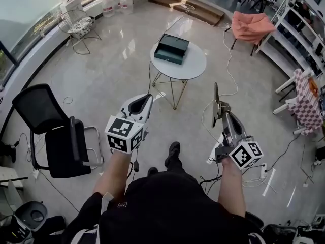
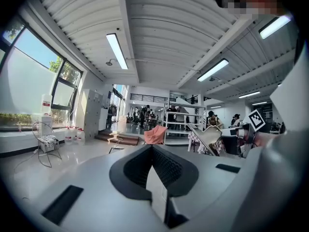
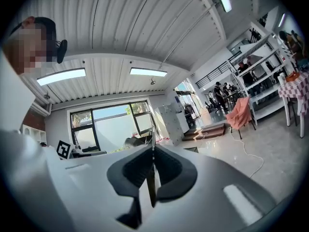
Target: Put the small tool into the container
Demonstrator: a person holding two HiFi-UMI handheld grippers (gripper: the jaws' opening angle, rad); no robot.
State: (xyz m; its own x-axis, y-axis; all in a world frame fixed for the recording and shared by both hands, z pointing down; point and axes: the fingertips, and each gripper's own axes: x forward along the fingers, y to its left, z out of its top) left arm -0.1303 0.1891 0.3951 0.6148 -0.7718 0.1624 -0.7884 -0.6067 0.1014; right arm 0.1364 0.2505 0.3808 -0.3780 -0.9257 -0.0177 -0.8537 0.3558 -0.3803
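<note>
The container, a dark green open box (image 1: 171,49), lies on a small round white table (image 1: 195,65) ahead of me across the floor. My right gripper (image 1: 223,109) is held at waist height, shut on a small flat metal scraper (image 1: 216,99) whose blade sticks up past the jaws. In the right gripper view the blade (image 3: 152,170) shows edge-on, pinched between the pads of the gripper (image 3: 152,151). My left gripper (image 1: 146,99) is shut with nothing in it, level with the right one; its jaws meet in the left gripper view (image 2: 153,151), where the scraper (image 2: 208,137) appears off to the right.
A black office chair (image 1: 56,136) stands close on my left. A wire chair (image 1: 78,27) sits at the far left, a pink-draped chair (image 1: 251,27) and white shelving (image 1: 299,19) at the far right, and a checkered table (image 1: 307,100) to the right. Cables (image 1: 228,70) trail over the glossy floor near the table.
</note>
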